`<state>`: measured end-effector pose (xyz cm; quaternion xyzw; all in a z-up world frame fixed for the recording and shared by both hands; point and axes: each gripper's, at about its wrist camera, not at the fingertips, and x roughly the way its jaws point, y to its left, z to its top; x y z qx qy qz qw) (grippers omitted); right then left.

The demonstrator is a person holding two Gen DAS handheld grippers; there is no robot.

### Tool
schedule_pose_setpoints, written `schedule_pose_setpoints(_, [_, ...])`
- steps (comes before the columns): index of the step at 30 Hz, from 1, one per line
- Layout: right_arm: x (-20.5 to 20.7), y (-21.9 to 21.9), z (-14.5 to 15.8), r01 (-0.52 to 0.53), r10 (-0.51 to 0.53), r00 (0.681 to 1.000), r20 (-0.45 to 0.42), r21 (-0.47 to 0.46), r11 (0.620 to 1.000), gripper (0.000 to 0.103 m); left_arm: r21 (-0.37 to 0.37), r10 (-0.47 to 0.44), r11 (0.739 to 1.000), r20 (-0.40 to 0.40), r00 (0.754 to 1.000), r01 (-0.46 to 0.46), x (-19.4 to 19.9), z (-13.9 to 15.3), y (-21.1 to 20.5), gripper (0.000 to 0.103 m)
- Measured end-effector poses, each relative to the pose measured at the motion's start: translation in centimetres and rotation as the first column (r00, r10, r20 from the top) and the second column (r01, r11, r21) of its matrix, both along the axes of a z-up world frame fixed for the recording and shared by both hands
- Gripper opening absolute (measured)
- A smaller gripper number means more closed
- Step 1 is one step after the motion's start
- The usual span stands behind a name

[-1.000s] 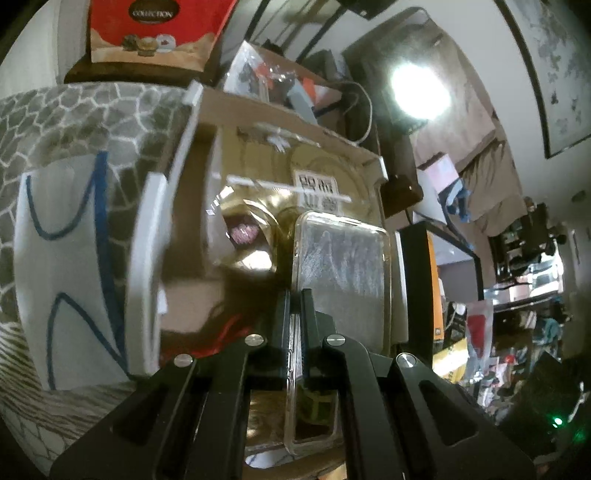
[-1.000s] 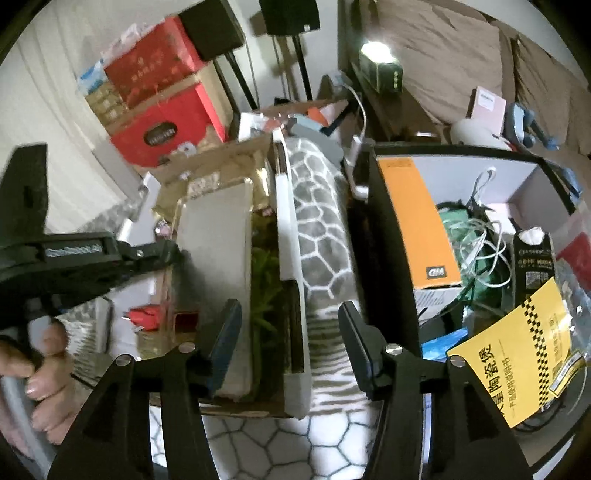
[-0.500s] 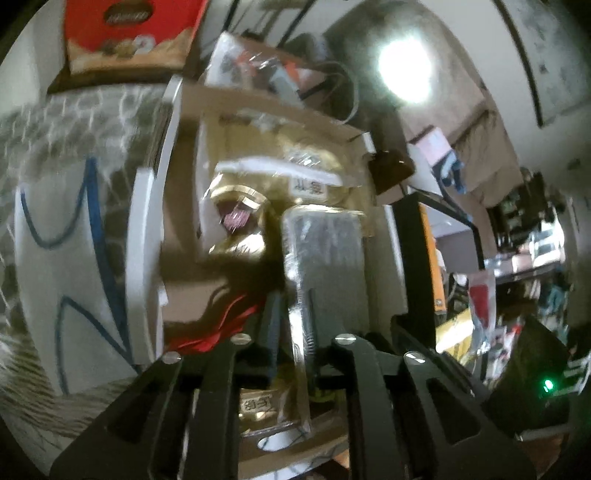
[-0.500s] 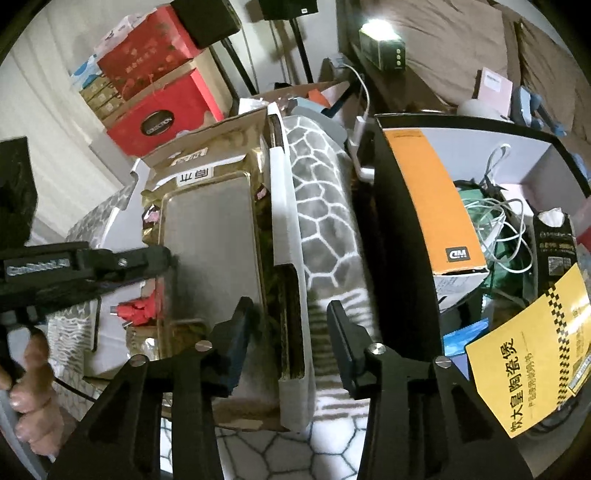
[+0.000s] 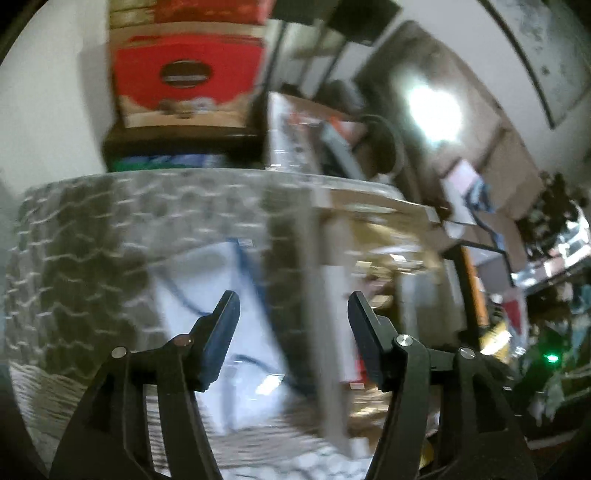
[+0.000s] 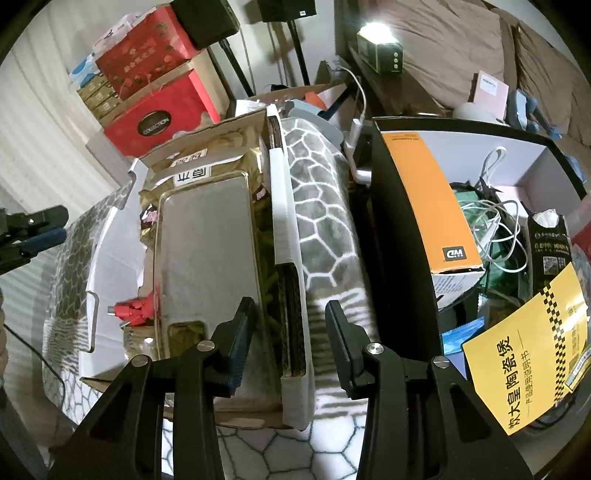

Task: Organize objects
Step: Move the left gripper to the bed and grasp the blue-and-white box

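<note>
A cardboard box (image 6: 291,206) with white flaps rests on a grey patterned blanket (image 6: 321,206). In it a clear phone case (image 6: 207,251) lies flat on gold packaging (image 6: 221,155), beside a small red part (image 6: 133,310). My right gripper (image 6: 290,314) straddles the box's right wall, jaws partly open, and I see a gap on both sides of the wall. My left gripper (image 5: 291,299) hangs over the blanket left of the box (image 5: 369,236), jaws opening and nothing between them. This view is blurred. The right wrist view catches the left gripper (image 6: 33,229) at its left edge.
A black bin (image 6: 402,258) to the right holds an orange box (image 6: 432,199), white cables (image 6: 495,221) and a yellow leaflet (image 6: 528,362). Red gift boxes (image 6: 155,118) are stacked behind. A white sheet with blue lines (image 5: 207,295) lies on the blanket. A lamp (image 6: 376,33) glows at the back.
My left gripper let go of the clear phone case, opened, and pulled back up and left away from the box. The right gripper's jaws narrowed around the box wall and the hand stayed put.
</note>
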<state>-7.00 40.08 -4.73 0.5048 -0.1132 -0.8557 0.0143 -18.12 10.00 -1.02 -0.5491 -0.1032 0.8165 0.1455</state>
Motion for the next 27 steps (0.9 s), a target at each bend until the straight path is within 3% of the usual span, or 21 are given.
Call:
schedule_pose_setpoints(7, [-0.2, -0.1, 0.3, -0.003, 0.003, 1.0, 0.002, 0.001, 1.0, 0.039, -0.08, 0.079, 0.994, 0.052, 0.996, -0.075, -0.5, -4.2, -4.7, 0.057])
schedule_pose_setpoints(15, [-0.2, -0.7, 0.4, -0.007, 0.007, 1.0, 0.003, 0.01, 1.0, 0.039, -0.031, 0.083, 0.996, 0.148, 0.985, -0.079, 0.3, -8.1, -5.5, 0.057])
schedule_pose_setpoints(19, [-0.3, -0.8, 0.3, -0.008, 0.008, 1.0, 0.003, 0.011, 1.0, 0.039, -0.05, 0.073, 0.997, 0.13, 0.989, -0.067, 0.6, -8.1, -4.6, 0.056])
schedule_pose_setpoints(25, [-0.3, -0.9, 0.3, -0.007, 0.007, 1.0, 0.002, 0.006, 1.0, 0.039, -0.085, 0.091, 0.993, 0.096, 0.991, -0.083, 0.7, -8.1, -3.6, 0.016])
schedule_pose_setpoints(27, [-0.3, -0.9, 0.3, -0.007, 0.007, 1.0, 0.002, 0.002, 1.0, 0.039, -0.042, 0.11, 0.993, 0.1, 0.989, -0.106, 0.5, -8.3, -4.0, 0.007])
